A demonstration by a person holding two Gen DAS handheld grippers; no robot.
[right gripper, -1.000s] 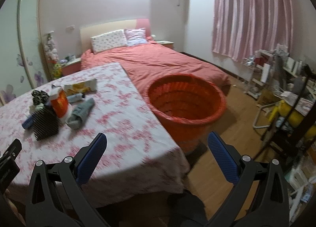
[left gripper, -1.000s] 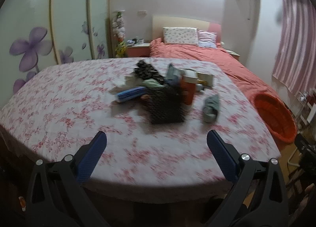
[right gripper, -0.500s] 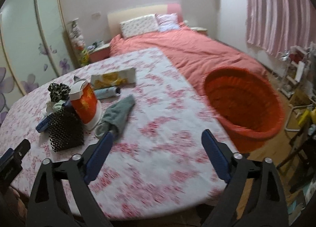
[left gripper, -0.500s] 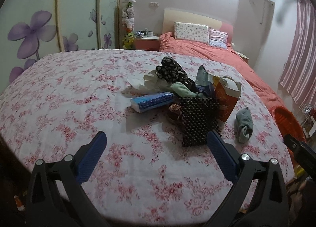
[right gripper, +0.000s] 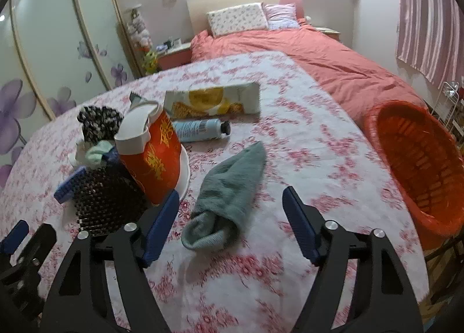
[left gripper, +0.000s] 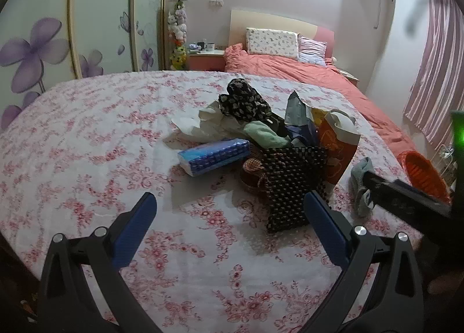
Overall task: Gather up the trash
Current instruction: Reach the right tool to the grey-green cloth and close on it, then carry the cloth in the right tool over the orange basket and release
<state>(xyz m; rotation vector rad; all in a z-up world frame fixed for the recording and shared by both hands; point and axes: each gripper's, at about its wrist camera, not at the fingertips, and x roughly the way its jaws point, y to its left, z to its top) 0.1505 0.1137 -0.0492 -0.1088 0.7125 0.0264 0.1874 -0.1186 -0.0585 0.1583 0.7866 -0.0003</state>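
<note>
The right tongs [right gripper: 229, 207] are closing, with nothing pressed between the pads; the grey-green sock [right gripper: 229, 185] lies on the tabletop [right gripper: 304, 136] just ahead, between them. The left tongs [left gripper: 229, 211] stand wide and empty, the trash pile [left gripper: 261, 136] ahead, the orange basket [right gripper: 420, 165] far right.

Bare flowered cloth on the bench [left gripper: 87, 136] fills the left and lower frame of the left wrist view, open for passage. The clutter heap blocks the centre: black beaded mat [left gripper: 290, 185], blue tissue pack [left gripper: 214, 156], red paper bag [right gripper: 156, 156]. At the right wrist view's right edge stands the orange basket [right gripper: 420, 165].
</note>
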